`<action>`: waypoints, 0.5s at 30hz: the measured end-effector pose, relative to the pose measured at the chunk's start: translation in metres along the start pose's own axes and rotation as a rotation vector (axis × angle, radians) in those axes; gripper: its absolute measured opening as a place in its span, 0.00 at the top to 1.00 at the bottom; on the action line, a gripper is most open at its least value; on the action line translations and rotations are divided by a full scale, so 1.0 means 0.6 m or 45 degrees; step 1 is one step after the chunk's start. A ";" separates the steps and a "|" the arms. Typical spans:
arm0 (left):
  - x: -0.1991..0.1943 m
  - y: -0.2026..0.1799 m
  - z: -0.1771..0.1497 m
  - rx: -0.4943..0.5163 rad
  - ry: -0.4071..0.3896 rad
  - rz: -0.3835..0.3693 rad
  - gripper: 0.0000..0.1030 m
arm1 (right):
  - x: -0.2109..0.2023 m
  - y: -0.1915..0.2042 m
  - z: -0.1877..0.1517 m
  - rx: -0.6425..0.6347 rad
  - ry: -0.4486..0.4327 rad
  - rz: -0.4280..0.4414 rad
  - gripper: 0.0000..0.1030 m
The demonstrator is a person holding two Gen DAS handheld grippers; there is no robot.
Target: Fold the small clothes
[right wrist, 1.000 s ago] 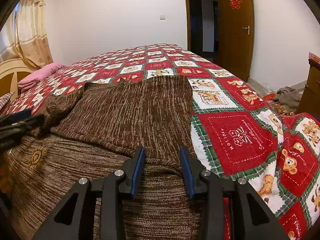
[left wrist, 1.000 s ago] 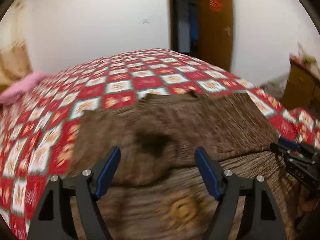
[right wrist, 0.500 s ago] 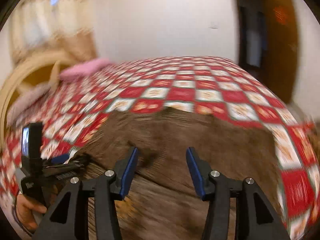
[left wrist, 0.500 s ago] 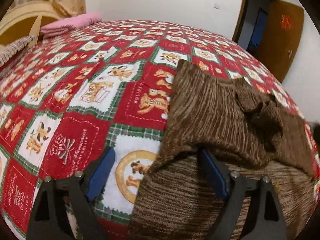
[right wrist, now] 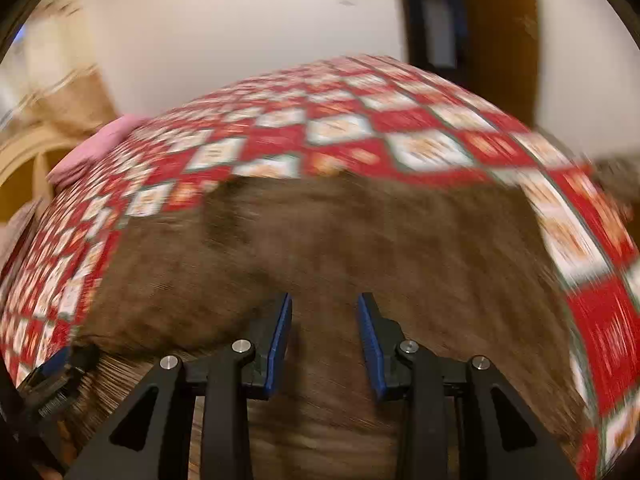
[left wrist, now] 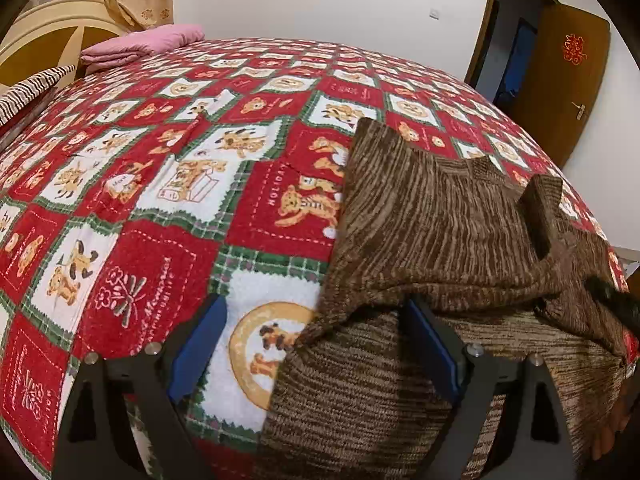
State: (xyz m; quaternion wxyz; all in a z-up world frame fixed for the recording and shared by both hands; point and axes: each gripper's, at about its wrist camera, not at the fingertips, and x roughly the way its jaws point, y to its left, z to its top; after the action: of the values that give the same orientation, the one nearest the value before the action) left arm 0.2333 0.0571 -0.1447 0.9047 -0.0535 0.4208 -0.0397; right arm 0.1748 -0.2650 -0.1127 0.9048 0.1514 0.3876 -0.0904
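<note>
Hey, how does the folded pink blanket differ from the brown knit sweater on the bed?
The folded pink blanket is plain and smooth; the brown knit sweater is streaky and ribbed. The blanket sits far off by the headboard; the sweater lies right at the left gripper, whose jaws stand wide. The blanket is a tidy stack; the sweater is only partly folded and rumpled. Both rest on the red patchwork bedspread.

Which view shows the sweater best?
Left wrist: the sweater is sharp there, with its knit, folded edge and a raised flap visible. Right wrist shows more of its spread, but motion blur smears everything.
</note>
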 end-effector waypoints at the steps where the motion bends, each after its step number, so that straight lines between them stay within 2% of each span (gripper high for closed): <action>1: 0.000 0.000 0.000 -0.001 0.000 0.000 0.10 | -0.010 -0.013 -0.004 0.037 -0.012 0.024 0.66; 3: 0.000 0.000 0.000 0.002 -0.001 0.001 0.10 | -0.023 -0.016 0.000 0.058 -0.024 0.058 0.65; 7: 0.000 0.001 -0.001 -0.001 -0.005 -0.004 0.10 | -0.030 0.023 0.034 0.011 -0.072 0.206 0.65; 9: 0.000 0.001 -0.001 -0.002 -0.005 -0.007 0.10 | -0.025 0.057 0.049 -0.030 -0.071 0.268 0.59; 11: 0.000 0.001 -0.001 0.000 -0.005 -0.005 0.10 | -0.011 0.083 0.056 -0.074 -0.046 0.249 0.37; 13: 0.000 0.002 -0.001 0.001 -0.004 -0.006 0.10 | 0.013 0.105 0.058 -0.112 -0.012 0.196 0.36; 15: 0.000 0.003 -0.001 -0.003 -0.005 -0.013 0.09 | 0.046 0.117 0.053 -0.136 0.070 0.210 0.36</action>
State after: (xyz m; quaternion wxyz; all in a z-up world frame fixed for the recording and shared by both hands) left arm 0.2331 0.0586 -0.1451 0.9053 -0.0567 0.4188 -0.0436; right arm 0.2346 -0.2112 -0.0977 0.9050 0.1368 0.4027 0.0094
